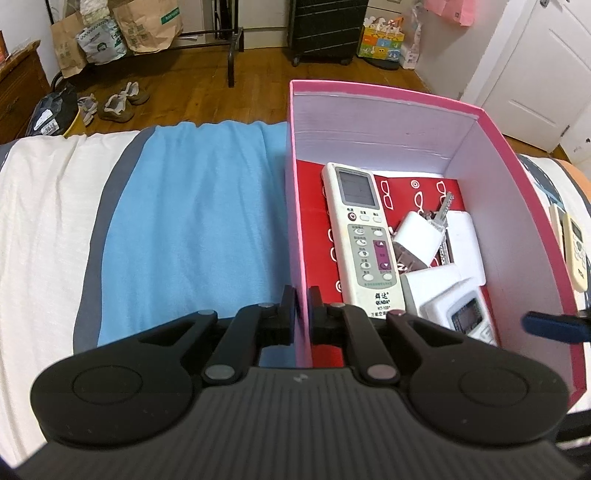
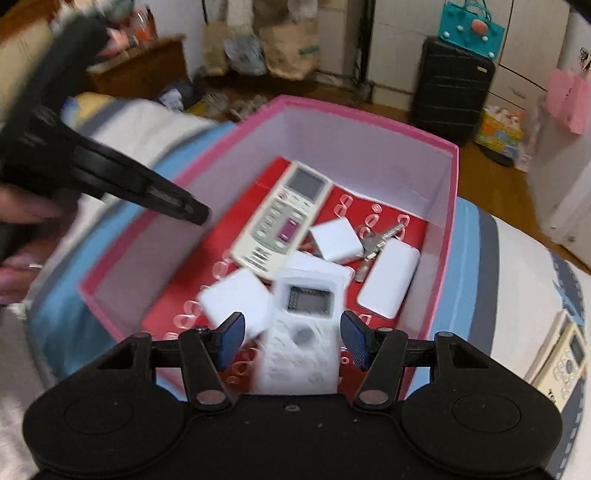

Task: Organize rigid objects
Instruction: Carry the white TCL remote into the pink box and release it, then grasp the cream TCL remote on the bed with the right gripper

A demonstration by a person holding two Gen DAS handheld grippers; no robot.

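A pink box (image 1: 517,173) (image 2: 369,114) stands on the bed. My left gripper (image 1: 302,295) is shut on its left wall, one finger on each side. Inside lie a long white remote (image 1: 362,232) (image 2: 284,218), a white charger (image 1: 419,236) (image 2: 338,240), keys (image 1: 441,218) (image 2: 380,236), a white power bank (image 1: 463,247) (image 2: 389,284) and a small white remote (image 1: 465,314) (image 2: 304,332). My right gripper (image 2: 293,343) is open above the box, with the small remote lying between its blue pads, blurred. Its blue pad shows in the left wrist view (image 1: 554,325).
A cream remote (image 1: 574,247) (image 2: 561,362) lies on the bed right of the box. A blue towel (image 1: 192,229) covers the bed on the left. Beyond the bed are paper bags (image 1: 147,26), shoes (image 1: 122,101) and a black suitcase (image 2: 452,88).
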